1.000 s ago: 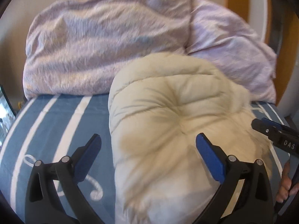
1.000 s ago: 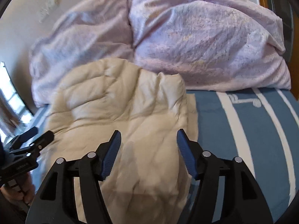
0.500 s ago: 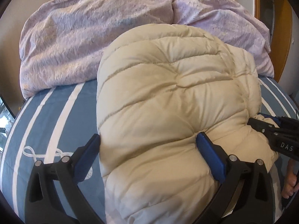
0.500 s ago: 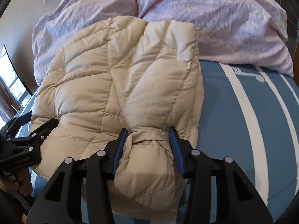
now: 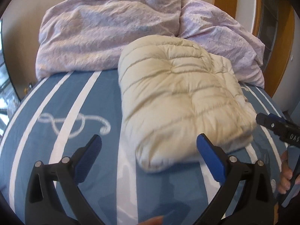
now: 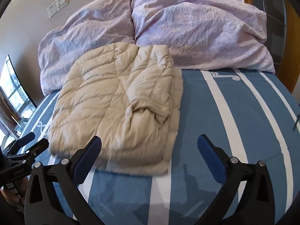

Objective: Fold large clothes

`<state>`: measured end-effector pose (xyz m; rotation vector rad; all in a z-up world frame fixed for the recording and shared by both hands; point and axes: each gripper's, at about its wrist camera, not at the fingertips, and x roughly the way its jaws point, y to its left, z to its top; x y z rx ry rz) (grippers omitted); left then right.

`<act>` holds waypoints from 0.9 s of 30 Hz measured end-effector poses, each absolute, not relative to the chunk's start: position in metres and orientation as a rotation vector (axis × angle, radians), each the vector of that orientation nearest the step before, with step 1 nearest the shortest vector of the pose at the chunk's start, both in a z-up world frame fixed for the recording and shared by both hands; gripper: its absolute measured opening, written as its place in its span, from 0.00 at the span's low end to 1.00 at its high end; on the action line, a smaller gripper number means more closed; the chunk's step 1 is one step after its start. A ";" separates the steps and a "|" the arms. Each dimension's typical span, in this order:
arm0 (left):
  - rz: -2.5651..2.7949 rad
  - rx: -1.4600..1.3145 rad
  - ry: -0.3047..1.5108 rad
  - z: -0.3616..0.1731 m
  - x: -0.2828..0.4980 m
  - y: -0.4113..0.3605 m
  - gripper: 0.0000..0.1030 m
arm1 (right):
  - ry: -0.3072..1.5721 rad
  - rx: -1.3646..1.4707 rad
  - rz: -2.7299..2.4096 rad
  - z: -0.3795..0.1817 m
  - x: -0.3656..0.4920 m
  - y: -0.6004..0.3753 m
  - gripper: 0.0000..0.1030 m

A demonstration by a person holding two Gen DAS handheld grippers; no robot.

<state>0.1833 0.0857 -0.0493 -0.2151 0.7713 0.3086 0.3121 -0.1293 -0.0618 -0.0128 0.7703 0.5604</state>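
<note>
A cream quilted puffer jacket (image 5: 180,97) (image 6: 120,101) lies folded in a thick bundle on the blue striped bed (image 5: 78,97) (image 6: 221,112). My left gripper (image 5: 148,140) is open and sits just back from the bundle's near end, its pads not pressing on it. My right gripper (image 6: 149,140) has its jaws opening wide, nothing clamped between them, and the jacket's near edge lies just ahead of its left finger. Each gripper also shows in the other's view: the right gripper (image 5: 271,125) at the right edge, the left gripper (image 6: 24,146) at the left edge.
A crumpled lilac duvet (image 5: 112,30) (image 6: 187,28) is piled at the head of the bed behind the jacket. Wall sockets (image 6: 58,4) sit above it, a wooden frame (image 5: 273,37) stands at the right, and a window (image 6: 11,93) at the left.
Both grippers have drawn back from the jacket. The right gripper let go of the bunched fold and opened wide. The jacket now lies flatter and farther from both cameras.
</note>
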 end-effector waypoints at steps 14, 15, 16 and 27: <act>0.310 -0.321 0.802 -0.061 0.125 0.063 0.98 | 0.798 0.019 0.563 -0.072 0.255 -0.148 0.99; 0.311 -0.324 0.805 -0.062 0.123 0.062 0.98 | 0.811 0.028 0.555 -0.074 0.252 -0.150 0.99; 0.310 -0.328 0.807 -0.063 0.121 0.060 0.98 | 0.822 0.035 0.553 -0.076 0.251 -0.151 0.99; 0.303 -0.320 0.811 -0.058 0.099 0.043 0.98 | 0.829 0.054 0.540 -0.075 0.222 -0.162 0.99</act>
